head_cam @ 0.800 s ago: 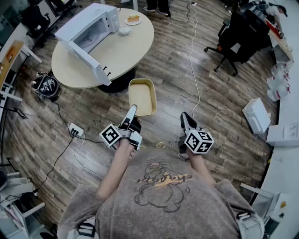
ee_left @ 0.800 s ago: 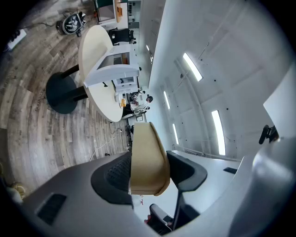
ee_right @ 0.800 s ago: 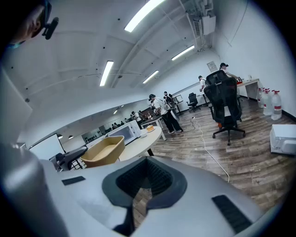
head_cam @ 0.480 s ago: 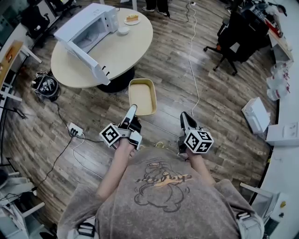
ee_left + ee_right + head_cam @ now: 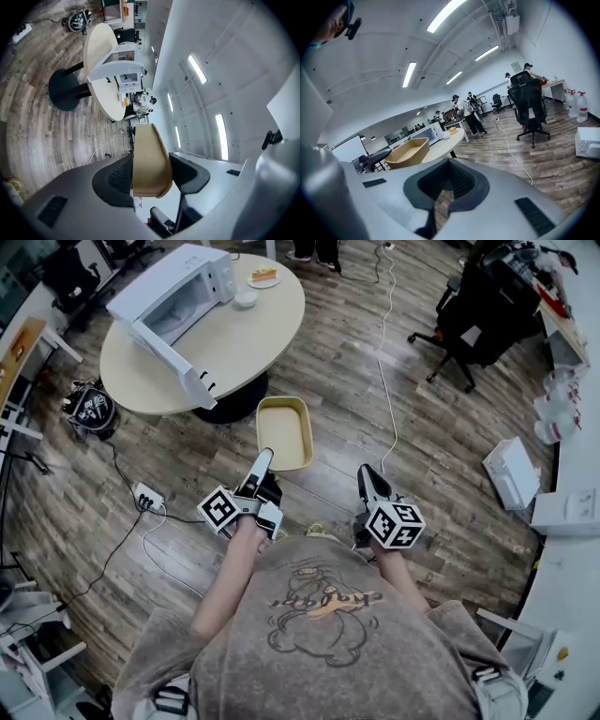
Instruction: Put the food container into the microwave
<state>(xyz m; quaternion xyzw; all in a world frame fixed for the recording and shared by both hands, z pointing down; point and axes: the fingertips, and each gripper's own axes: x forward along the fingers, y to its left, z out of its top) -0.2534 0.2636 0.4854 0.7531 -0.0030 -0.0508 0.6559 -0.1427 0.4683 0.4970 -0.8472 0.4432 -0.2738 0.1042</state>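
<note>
A tan, empty rectangular food container (image 5: 284, 432) hangs over the wood floor, just short of the round table (image 5: 253, 343). My left gripper (image 5: 263, 457) is shut on its near rim. In the left gripper view that rim (image 5: 149, 159) sits pinched between the dark pads of the left gripper (image 5: 149, 176). The white microwave (image 5: 173, 296) stands on the table's far left with its door hanging open toward me. It also shows in the left gripper view as the microwave (image 5: 117, 75). My right gripper (image 5: 364, 472) is shut and holds nothing. It sees the container (image 5: 408, 152) to its left.
A plate with a cake slice (image 5: 265, 277) and a small white bowl (image 5: 247, 299) sit by the microwave. A black office chair (image 5: 478, 306), a white cable (image 5: 384, 352), a power strip (image 5: 145, 495) and a white box (image 5: 509, 470) lie around on the floor.
Both grippers and the held container have drifted slightly forward toward the table. The left grip on the container is unchanged and the right stays shut.
</note>
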